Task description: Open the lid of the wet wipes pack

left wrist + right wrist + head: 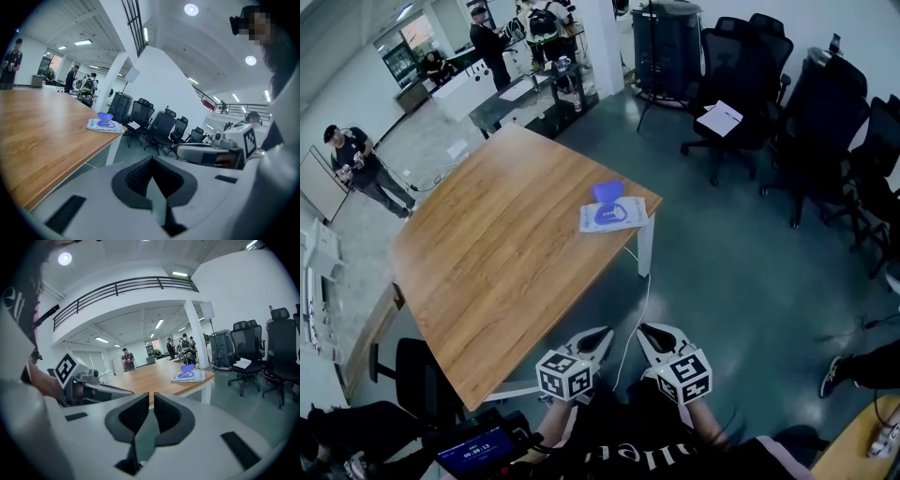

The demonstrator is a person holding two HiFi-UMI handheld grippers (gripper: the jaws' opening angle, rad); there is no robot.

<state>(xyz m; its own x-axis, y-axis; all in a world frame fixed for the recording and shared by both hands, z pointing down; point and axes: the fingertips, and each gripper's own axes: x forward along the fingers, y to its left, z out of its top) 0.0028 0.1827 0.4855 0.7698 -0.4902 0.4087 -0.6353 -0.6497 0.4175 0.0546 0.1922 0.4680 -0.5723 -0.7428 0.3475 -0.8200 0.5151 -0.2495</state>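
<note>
1. Wet wipes pack point(612, 216) lay flat near the far corner of the table point(487, 281), its blue lid point(607, 191) standing up, apparently already open.
2. I held my left gripper point(602, 336) close to my body, off the table's near edge, jaws together and empty.
3. My right gripper point(651, 333) sat beside it, jaws a sliver apart, gripping nothing. Both were well clear of the pack, probably because the lid needed no more work.

Evenly bright indoors, fisheye-warped edges, slightly soft
</note>
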